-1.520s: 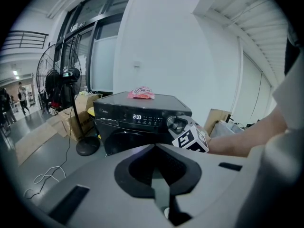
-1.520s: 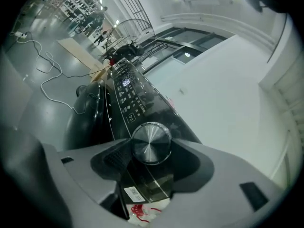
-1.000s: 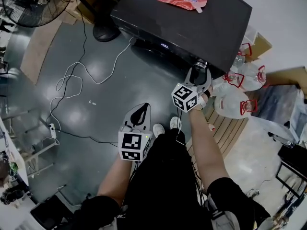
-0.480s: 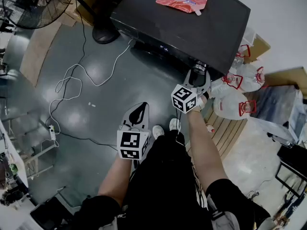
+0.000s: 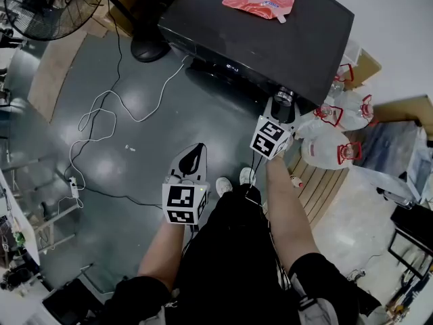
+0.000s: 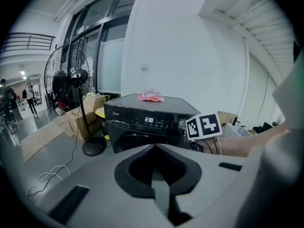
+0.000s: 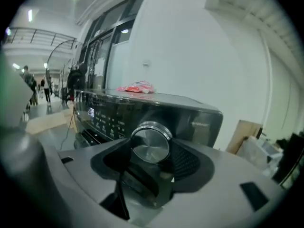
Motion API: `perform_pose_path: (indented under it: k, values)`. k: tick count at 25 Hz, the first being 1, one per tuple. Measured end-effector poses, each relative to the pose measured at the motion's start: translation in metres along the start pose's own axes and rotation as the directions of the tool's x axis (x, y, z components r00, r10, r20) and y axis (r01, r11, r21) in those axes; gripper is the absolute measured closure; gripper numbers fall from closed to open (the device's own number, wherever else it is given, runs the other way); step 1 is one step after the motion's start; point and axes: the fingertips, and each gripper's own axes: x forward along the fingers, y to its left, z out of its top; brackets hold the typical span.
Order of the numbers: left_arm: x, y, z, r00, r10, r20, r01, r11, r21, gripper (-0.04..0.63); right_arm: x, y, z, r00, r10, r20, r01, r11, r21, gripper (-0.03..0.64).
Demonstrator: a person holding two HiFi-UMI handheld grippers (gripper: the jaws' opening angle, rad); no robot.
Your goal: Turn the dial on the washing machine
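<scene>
The right gripper point(image 5: 282, 103) has its jaws clamped on the silver dial point(image 7: 151, 144) of the washing machine point(image 5: 270, 32). The knob sits squarely between the two pads, one against each side of its rim, with its flat face turned back toward the gripper. The left gripper point(image 6: 154, 148) is held well short of the machine, its jaws pressed together with nothing between them. The lit display point(image 6: 148, 120) lies far beyond their tips.

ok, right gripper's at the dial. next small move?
Probably twist the right gripper to turn the dial, jaws clamped. In the right gripper view the silver dial sits between both pads, which look pressed to its rim, so the grip seems set. The left gripper hangs shut and empty, clear of the washing machine.
</scene>
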Motion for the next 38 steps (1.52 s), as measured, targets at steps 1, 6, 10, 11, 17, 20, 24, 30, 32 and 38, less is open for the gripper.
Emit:
perform_pose_path:
  k: [1,6,10,11,17,20,24,30,32,38]
  values:
    - [-0.001,0.001,0.001,1.0,0.002,0.002,-0.002,1.0,0.0,0.583,0.001,-0.001,0.0,1.0,0.016,0.004,-0.016,0.998,0.055,0.348]
    - [-0.004,0.005,0.004,1.0,0.005,0.01,-0.005,1.0,-0.003,0.583,0.003,-0.003,0.0,0.999,0.034,0.013,-0.035,0.99,0.133,0.348]
    - [-0.005,0.006,0.008,1.0,0.002,0.018,-0.002,1.0,-0.006,0.583,0.002,-0.001,0.001,0.999,0.041,0.032,-0.045,0.991,0.125,0.347]
    - [-0.005,0.006,0.01,1.0,0.0,0.022,0.0,1.0,-0.006,0.583,0.001,-0.002,0.002,0.998,0.045,0.042,-0.05,0.99,0.129,0.347]
    - [-0.014,0.004,0.03,0.998,-0.007,0.066,0.007,1.0,-0.01,0.583,-0.037,-0.003,0.031,0.982,0.113,0.154,-0.134,0.982,0.135,0.44]
    - [-0.019,-0.001,0.05,0.993,-0.012,0.114,0.014,1.0,-0.017,0.583,-0.078,-0.002,0.066,0.953,0.174,0.25,-0.201,0.976,0.088,0.596]
    - [-0.032,-0.014,0.084,0.981,-0.026,0.19,0.029,1.0,-0.012,0.583,-0.134,-0.003,0.11,0.913,0.234,0.336,-0.259,0.965,0.031,0.618]
    - [-0.065,-0.035,0.138,0.946,-0.053,0.32,0.054,0.999,0.006,0.583,-0.2,-0.012,0.187,0.836,0.295,0.462,-0.344,0.939,0.022,0.618]
    - [-0.078,-0.042,0.155,0.931,-0.06,0.36,0.057,0.998,0.02,0.583,-0.221,-0.017,0.21,0.811,0.302,0.501,-0.361,0.932,0.023,0.618]
    - [-0.114,-0.061,0.182,0.899,-0.091,0.429,0.072,0.996,0.059,0.583,-0.265,-0.022,0.231,0.786,0.299,0.542,-0.369,0.929,0.023,0.618]
